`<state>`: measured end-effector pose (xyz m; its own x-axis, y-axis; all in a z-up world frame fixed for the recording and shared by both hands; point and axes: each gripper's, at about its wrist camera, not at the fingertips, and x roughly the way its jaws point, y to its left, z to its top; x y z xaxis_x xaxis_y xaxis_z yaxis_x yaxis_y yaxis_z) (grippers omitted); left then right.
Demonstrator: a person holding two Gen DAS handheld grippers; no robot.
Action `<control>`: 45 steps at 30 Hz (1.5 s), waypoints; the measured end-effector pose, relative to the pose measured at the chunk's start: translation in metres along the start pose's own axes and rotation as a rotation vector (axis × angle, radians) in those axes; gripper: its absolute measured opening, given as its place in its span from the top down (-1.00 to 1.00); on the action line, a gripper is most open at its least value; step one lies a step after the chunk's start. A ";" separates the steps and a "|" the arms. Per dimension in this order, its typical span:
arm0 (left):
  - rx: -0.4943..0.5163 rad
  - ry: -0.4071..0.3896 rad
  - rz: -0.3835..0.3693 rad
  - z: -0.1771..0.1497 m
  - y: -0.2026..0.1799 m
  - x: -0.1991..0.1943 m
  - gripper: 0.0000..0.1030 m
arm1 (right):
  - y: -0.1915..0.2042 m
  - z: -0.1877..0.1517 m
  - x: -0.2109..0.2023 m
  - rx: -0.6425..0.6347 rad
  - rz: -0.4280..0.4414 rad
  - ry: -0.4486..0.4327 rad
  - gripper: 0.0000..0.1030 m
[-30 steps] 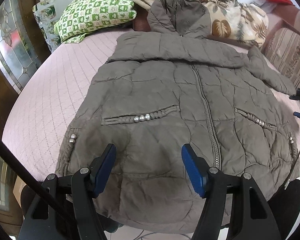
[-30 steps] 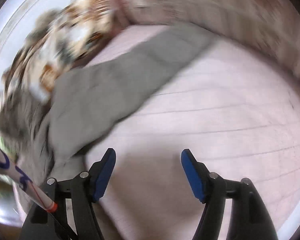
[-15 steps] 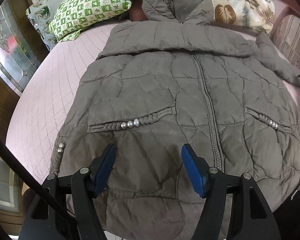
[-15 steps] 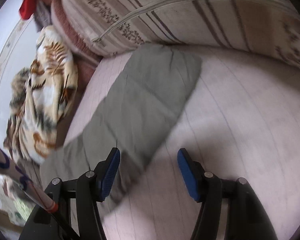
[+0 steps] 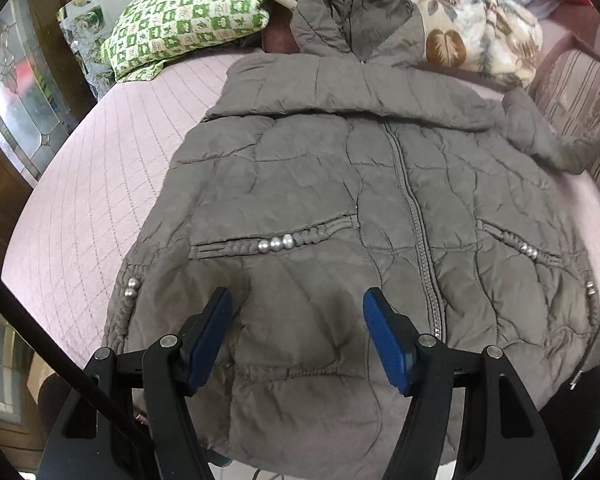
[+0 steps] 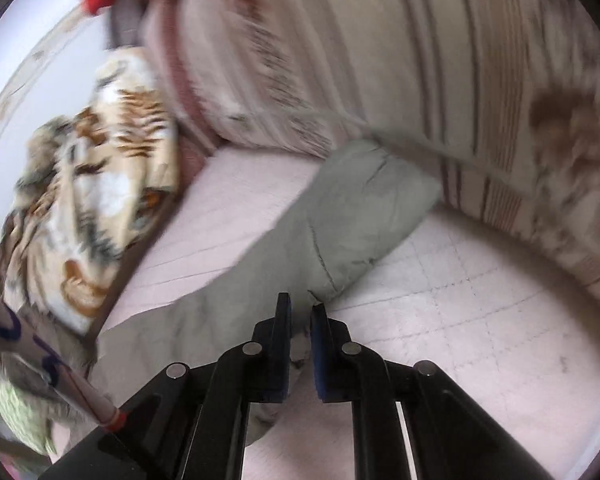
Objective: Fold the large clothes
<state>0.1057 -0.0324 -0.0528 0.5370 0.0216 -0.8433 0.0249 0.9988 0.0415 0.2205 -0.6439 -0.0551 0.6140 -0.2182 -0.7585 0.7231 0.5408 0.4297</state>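
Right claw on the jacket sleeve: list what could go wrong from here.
1. The right claw is shut on only a narrow pinch of the sleeve, so the puffy fabric may slip out when lifted.
2. The sleeve end rests against the striped cushion and could drag on it.
3. The left claw hangs open over the jacket, pinning nothing, so a pull might shift the whole body.

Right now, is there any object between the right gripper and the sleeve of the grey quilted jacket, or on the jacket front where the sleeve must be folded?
Nothing visible. The right gripper is already nearly closed on the grey quilted jacket's sleeve, and the jacket front lies bare on the pink quilted bedcover.
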 end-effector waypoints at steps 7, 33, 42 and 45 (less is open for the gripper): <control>-0.077 -0.070 -0.035 -0.007 0.034 -0.028 -0.30 | 0.118 -0.036 -0.081 -0.242 0.111 -0.063 0.81; -0.315 -0.086 0.057 -0.013 0.139 -0.027 -0.30 | 0.360 -0.399 -0.020 -0.974 0.254 0.293 0.73; -0.281 -0.065 -0.070 0.050 0.141 -0.013 -0.36 | 0.307 -0.365 -0.066 -0.923 0.364 0.244 -0.50; -0.283 -0.020 -0.155 0.088 0.130 0.010 -0.36 | 0.266 -0.351 -0.076 -0.878 0.379 0.258 -0.50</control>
<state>0.1889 0.0936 -0.0090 0.5615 -0.1300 -0.8172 -0.1261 0.9626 -0.2397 0.2551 -0.1981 -0.0552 0.5933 0.2214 -0.7740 -0.0623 0.9712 0.2300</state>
